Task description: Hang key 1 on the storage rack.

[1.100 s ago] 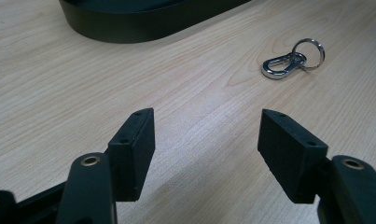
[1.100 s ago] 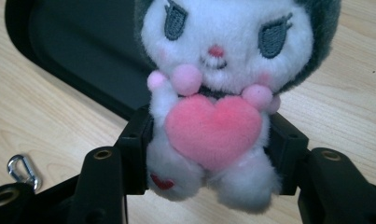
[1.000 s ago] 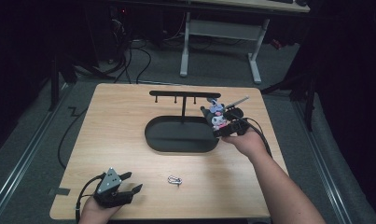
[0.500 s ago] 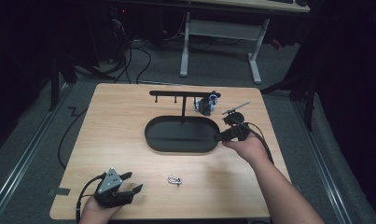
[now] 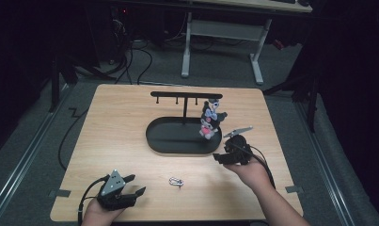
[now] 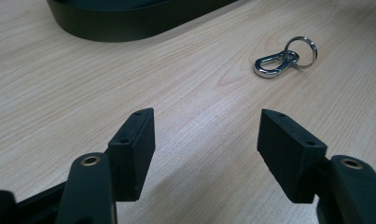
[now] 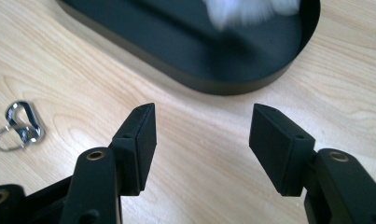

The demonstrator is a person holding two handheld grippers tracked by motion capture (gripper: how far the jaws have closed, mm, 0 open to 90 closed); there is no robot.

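With both the left gripper [image 5: 130,194] and the right gripper [image 5: 220,157] wide open and empty, the small carabiner clip [image 5: 176,181] may skid across the bench [image 5: 116,117] if the jaws close off-centre.

Evenly lit tabletop, dark surroundings; motion-blurred plush toy [image 7: 251,10] in right gripper view.

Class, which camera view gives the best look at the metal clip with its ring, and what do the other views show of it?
The left gripper view: the metal clip lies close and sharp on the table, ring and snap hook distinct. The right gripper view catches it at the left edge, slightly soft. The high view shows it as a tiny glint between the hands.
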